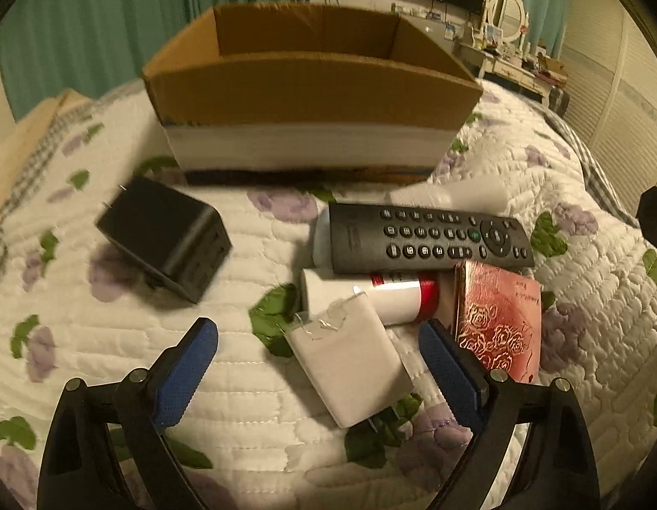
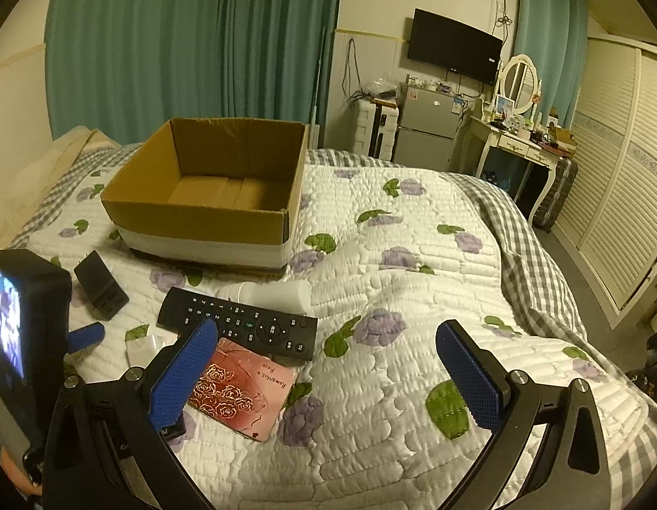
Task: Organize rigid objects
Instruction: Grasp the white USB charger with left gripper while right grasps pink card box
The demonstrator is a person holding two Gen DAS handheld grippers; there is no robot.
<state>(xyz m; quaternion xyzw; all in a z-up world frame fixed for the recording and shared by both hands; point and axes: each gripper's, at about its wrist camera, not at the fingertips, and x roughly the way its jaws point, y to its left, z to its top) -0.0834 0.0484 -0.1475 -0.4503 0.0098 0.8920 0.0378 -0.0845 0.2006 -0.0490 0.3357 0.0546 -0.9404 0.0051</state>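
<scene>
Box (image 2: 209, 195) at back of bed (image 2: 413, 297); charger (image 1: 166, 238) left front of it; remote (image 1: 426, 236) right, lying atop tube (image 1: 396, 301).

The left claw (image 1: 317, 350) hangs spread wide over the quilted bed (image 1: 115, 340), its blue pads on either side of a white charger (image 1: 349, 365) that lies between them untouched. Just beyond lie a white tube with a red cap (image 1: 402, 297), a pink rose-patterned booklet (image 1: 498, 323) and a black remote (image 1: 426, 236). A black adapter (image 1: 164, 233) lies apart to the left, before the open cardboard box (image 1: 311, 97).
</scene>
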